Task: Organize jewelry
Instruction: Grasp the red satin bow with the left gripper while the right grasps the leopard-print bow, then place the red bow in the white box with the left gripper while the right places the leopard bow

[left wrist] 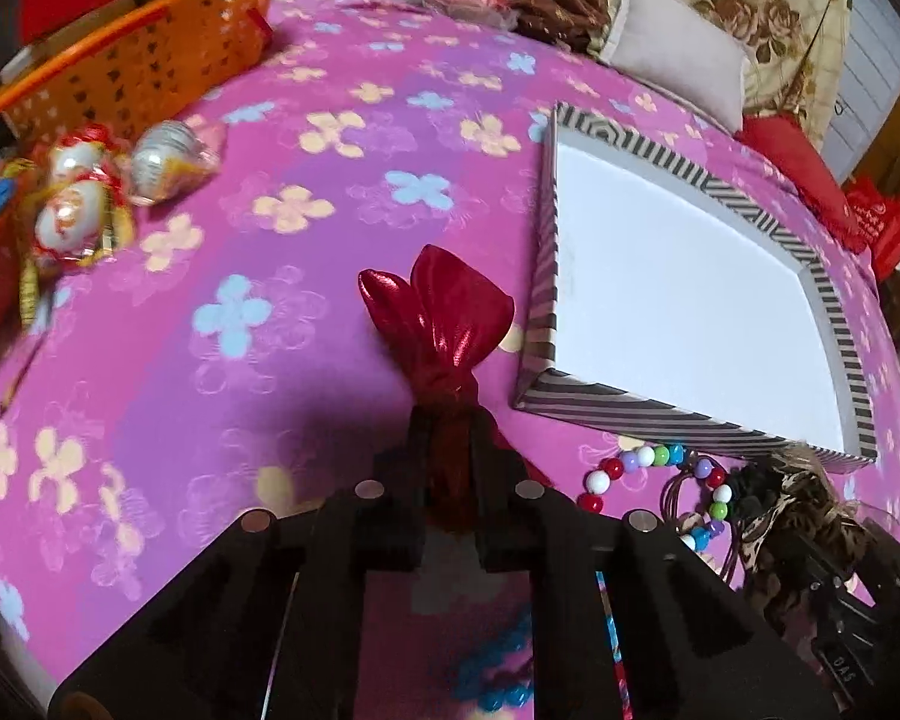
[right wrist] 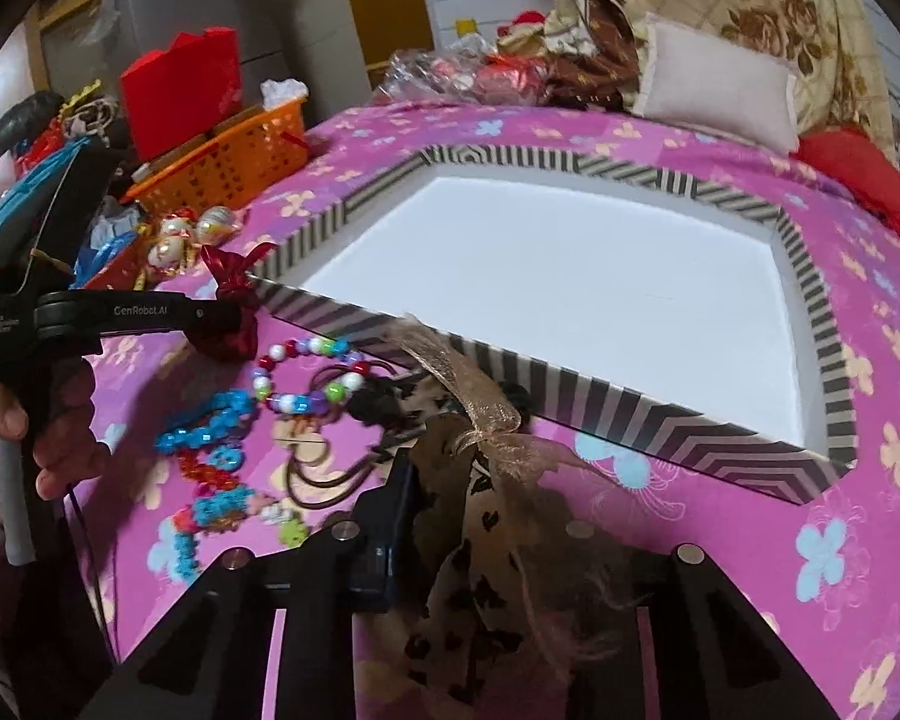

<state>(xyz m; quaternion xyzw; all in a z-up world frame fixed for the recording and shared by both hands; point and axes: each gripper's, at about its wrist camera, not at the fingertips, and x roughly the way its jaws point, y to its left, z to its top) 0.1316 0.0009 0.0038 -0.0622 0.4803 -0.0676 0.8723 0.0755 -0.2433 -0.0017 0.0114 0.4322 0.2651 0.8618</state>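
Note:
My left gripper point(left wrist: 448, 420) is shut on a shiny red satin bow point(left wrist: 444, 315), held above the pink flowered bedspread; it also shows in the right wrist view point(right wrist: 234, 300). My right gripper point(right wrist: 450, 468) is shut on a leopard-print hair bow with a gauzy beige ribbon point(right wrist: 480, 468), also in the left wrist view point(left wrist: 792, 510). A striped box point(right wrist: 630, 402) with a white empty floor lies just beyond both. A multicoloured bead bracelet point(right wrist: 306, 375), brown hair ties point(right wrist: 318, 474) and blue and red bead pieces point(right wrist: 210, 426) lie in front of the box.
An orange basket point(left wrist: 132, 66) and wrapped ornaments point(left wrist: 84, 192) sit at the left. A white pillow point(right wrist: 720, 84), red cloth point(right wrist: 864, 180) and flowered quilt lie behind the box. A red box point(right wrist: 180, 90) stands behind the basket.

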